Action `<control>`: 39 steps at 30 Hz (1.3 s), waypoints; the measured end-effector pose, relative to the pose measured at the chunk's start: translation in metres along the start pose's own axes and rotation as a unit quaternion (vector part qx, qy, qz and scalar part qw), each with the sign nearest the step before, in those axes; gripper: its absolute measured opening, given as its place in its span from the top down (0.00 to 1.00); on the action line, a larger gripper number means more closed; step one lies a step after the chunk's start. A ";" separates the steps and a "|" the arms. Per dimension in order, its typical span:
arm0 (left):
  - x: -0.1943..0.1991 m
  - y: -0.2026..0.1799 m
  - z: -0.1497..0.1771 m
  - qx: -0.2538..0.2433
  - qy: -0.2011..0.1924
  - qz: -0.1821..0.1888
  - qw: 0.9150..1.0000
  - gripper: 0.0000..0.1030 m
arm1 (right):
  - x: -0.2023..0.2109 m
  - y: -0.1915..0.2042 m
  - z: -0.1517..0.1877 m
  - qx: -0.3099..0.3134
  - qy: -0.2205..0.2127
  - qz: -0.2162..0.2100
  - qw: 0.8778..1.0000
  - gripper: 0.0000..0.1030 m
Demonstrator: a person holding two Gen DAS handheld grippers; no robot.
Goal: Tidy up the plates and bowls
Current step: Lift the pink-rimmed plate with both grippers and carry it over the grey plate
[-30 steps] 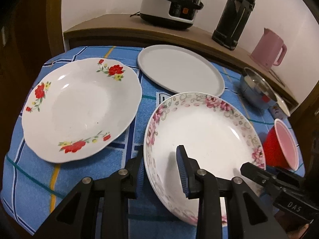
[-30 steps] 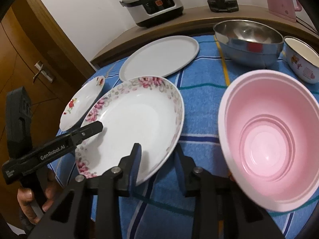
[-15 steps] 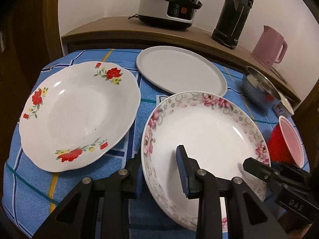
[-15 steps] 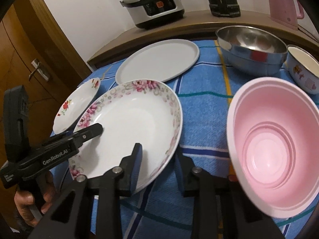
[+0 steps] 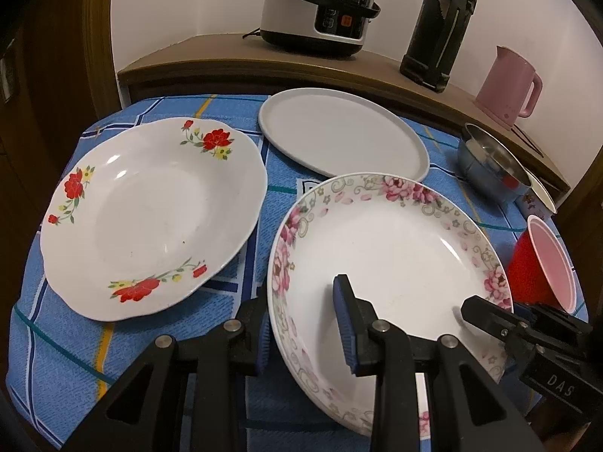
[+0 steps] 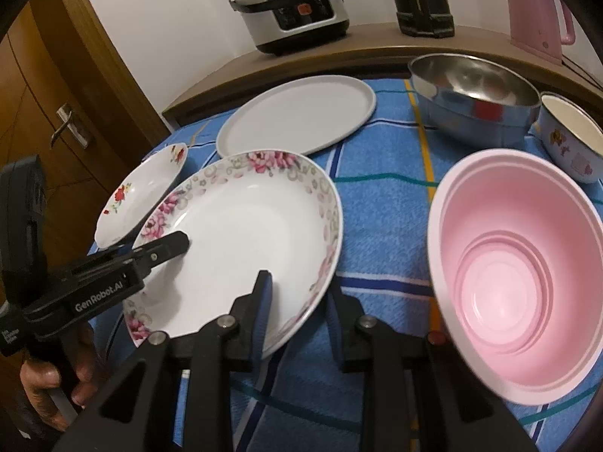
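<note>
Pink-floral plate (image 5: 388,248) sits near-right on the blue-checked tabletop (image 5: 68,354), tilted, its left rim pinched by the left tool (image 5: 305,324) and its right rim straddled by the right tool (image 6: 297,309), whose jaws have just been closing, red-floral plate (image 5: 150,214) left of it.

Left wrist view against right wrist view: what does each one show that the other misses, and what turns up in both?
Only the left wrist view shows the whole red-flowered plate and the pink bowl's red outside.

Only the right wrist view shows a wooden door with its handle, a hand holding the left tongs, and the pink bowl's stepped inside.

Both show the pink-flowered plate, straddled at its rim by both tongs, plus the plain grey plate, steel bowl and rice cooker.
</note>
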State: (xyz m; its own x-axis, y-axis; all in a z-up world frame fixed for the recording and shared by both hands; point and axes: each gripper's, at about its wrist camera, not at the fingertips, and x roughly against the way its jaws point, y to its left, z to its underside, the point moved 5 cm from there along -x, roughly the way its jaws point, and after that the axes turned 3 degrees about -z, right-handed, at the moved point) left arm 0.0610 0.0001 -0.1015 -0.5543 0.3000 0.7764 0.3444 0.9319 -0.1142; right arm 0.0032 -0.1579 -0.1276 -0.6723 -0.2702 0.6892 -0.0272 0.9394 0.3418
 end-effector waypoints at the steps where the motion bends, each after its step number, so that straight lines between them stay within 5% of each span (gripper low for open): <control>1: 0.002 0.000 0.000 -0.004 -0.003 -0.004 1.000 0.68 | 0.000 0.000 0.000 -0.003 0.001 -0.003 1.000 0.71; 6: 0.006 -0.002 -0.004 -0.019 -0.019 -0.023 0.999 0.68 | 0.001 0.001 0.000 0.002 -0.004 0.005 1.000 0.71; 28: 0.010 -0.002 -0.004 -0.021 -0.027 -0.003 0.999 0.68 | 0.003 0.003 0.000 0.007 -0.009 0.015 1.000 0.71; 39: 0.031 -0.007 -0.022 -0.043 -0.074 -0.010 0.996 0.68 | 0.019 0.012 -0.012 0.021 -0.044 0.025 0.999 0.71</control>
State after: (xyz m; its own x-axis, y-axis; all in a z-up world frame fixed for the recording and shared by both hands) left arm 0.0584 -0.0015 -0.0632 -0.6654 0.3133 0.6776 0.3916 0.9192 -0.0405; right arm -0.0008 -0.1546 -0.1028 -0.7358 -0.2055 0.6453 -0.0215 0.9594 0.2811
